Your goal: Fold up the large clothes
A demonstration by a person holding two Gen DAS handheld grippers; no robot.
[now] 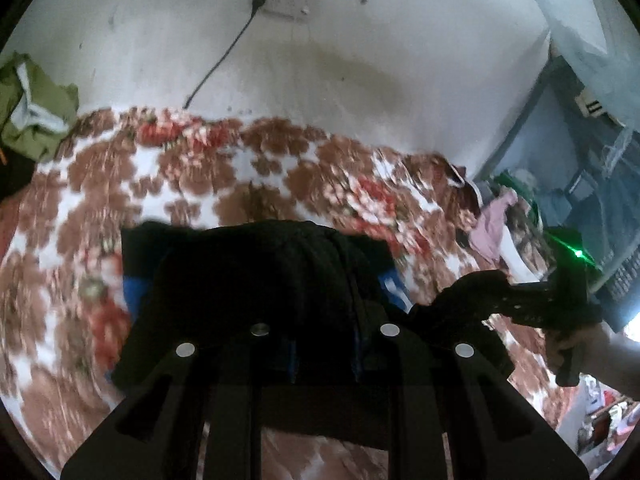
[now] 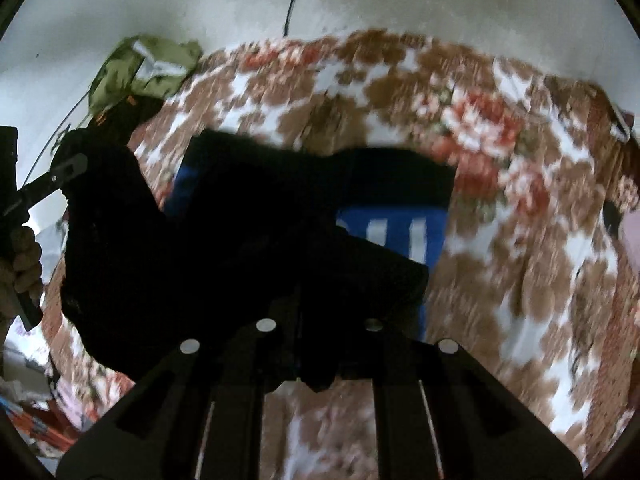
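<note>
A large black garment [image 1: 256, 280] with a blue panel [image 2: 400, 232] lies partly folded on the floral bedspread [image 1: 200, 168]. My left gripper [image 1: 324, 356] is shut on the garment's near edge and lifts it. My right gripper [image 2: 316, 356] is shut on another part of the same black cloth [image 2: 224, 240]. The right gripper also shows in the left wrist view [image 1: 472, 296], to the right, with cloth bunched in it. The left gripper shows at the left edge of the right wrist view [image 2: 60, 172]. Both views are blurred by motion.
An olive green garment [image 1: 36, 108] lies at the bed's far left corner by the white wall [image 1: 360, 60]. A black cable [image 1: 224, 56] hangs down the wall. Pink and other clothes [image 1: 492, 224] are piled beyond the bed's right side.
</note>
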